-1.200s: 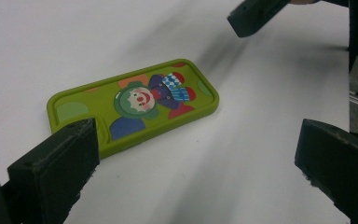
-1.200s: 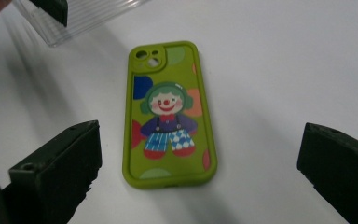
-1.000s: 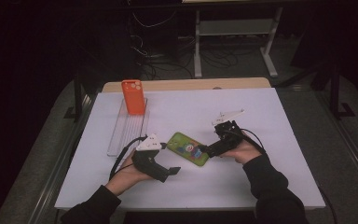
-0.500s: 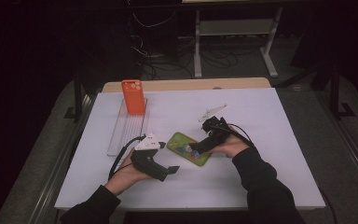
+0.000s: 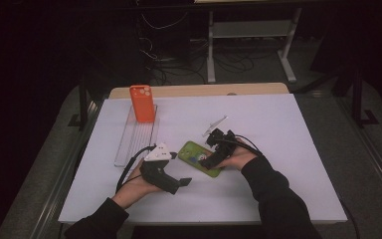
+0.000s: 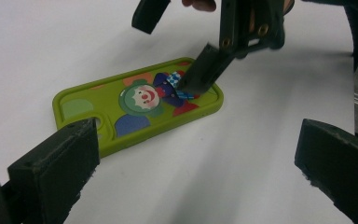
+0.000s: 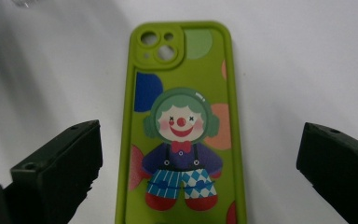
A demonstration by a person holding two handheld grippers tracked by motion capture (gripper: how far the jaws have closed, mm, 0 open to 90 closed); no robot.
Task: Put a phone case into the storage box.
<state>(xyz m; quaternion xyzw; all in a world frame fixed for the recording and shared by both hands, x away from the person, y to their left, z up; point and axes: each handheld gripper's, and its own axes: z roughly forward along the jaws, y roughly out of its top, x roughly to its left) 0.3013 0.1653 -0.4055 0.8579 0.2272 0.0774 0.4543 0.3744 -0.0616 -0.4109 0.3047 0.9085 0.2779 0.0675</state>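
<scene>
Your worktop (image 5: pixel 278 149) carries a clear tray (image 5: pixel 135 139) at its left, with an orange case (image 5: pixel 143 103) standing upright at the tray's far end. The green case (image 5: pixel 198 158) lies flat near the middle, clown print up, between your two hands. Your right claw (image 5: pixel 210 160) hangs over its near end, jaws spread wide either side of it. Your left claw (image 5: pixel 183 183) sits just beside the case, also wide and holding nothing.
</scene>
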